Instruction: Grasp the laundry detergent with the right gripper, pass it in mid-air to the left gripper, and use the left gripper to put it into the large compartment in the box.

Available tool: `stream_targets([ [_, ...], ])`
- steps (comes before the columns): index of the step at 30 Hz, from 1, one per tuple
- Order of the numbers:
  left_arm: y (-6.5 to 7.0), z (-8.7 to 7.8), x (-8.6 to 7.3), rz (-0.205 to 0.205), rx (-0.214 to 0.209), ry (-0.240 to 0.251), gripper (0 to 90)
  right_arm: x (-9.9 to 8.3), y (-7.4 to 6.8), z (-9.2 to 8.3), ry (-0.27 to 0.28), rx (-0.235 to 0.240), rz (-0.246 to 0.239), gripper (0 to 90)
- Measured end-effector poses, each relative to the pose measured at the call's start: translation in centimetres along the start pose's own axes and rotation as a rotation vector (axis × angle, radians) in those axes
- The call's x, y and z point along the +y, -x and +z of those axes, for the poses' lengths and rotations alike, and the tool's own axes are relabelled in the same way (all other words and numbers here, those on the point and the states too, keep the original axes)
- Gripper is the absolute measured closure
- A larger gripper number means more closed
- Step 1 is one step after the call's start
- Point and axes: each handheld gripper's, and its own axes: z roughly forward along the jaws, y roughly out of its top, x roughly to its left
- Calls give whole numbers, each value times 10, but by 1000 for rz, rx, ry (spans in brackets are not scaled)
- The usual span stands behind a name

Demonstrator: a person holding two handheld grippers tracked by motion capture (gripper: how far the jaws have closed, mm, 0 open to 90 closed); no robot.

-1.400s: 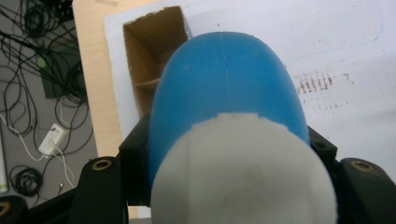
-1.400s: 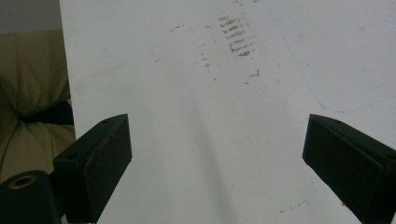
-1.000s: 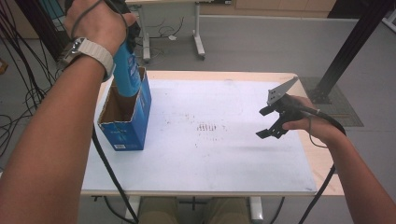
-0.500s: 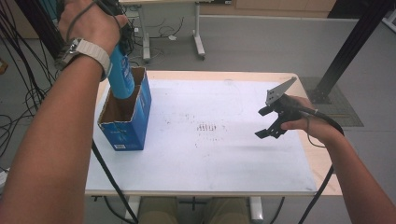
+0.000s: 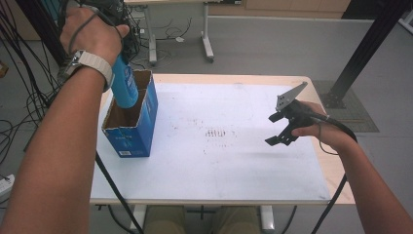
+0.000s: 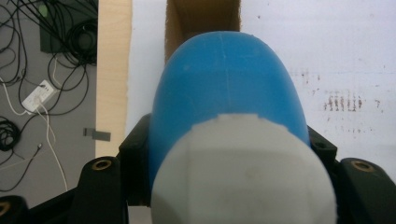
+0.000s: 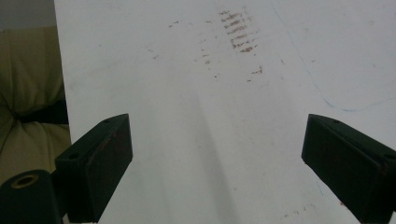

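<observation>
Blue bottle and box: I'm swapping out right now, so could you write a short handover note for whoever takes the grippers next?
Left gripper: shut on the blue bottle, held base-down with its lower end in the mouth of the open blue box at the table's left side.
Right gripper: open, holding nothing, over the white mat.
Done: bottle gripped and brought to the box.
Left: lower it fully in, then release.
</observation>
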Motion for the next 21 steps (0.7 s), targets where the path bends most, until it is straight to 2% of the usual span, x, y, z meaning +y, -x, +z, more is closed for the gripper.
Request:
stream_targets([
  [9,-2,18,-2,29,12,-1,379,-3,1,0,0,1,7,87],
  [21,-9,36,-5,38,7,8,379,-2,1,2,-4,4,10,87],
])
